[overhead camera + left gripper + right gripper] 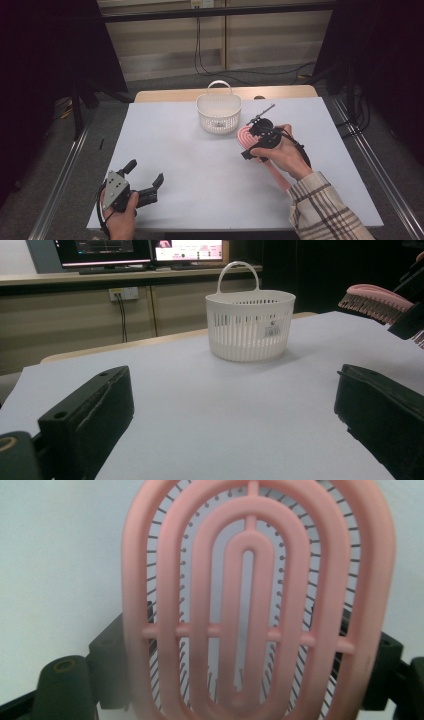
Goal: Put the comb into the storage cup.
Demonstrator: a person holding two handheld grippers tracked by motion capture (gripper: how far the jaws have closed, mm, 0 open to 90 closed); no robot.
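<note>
Grey-white sheeting covers the bench [200, 165] we work at, and everything lies on it or hangs just over it. Ahead of both hands, toward the far edge, stands the white slotted basket [218, 116] with its handle upright; in the left gripper view it sits between our two spread fingers but well beyond them. Next in size is the pink hairbrush [246, 136], which we hold in the right gripper [260, 137]: its fingers [107, 665] stand wide on either flank of the oval head, seemingly pinching it across its width, bristles turned down toward the bench, with the handle running back under our right hand [282, 155]. The brush head hangs just beside the basket, at its right, not yet over the rim. The left gripper [145, 177] rests near the near edge, its fingers [90, 415] spread and holding nothing. We judge that the brush is lifted and in carriage toward the basket. The next move calls for raising the head above the rim, bringing it over the opening, perhaps tipping it so the long handle clears, then spreading the fingers to let it drop.
</note>
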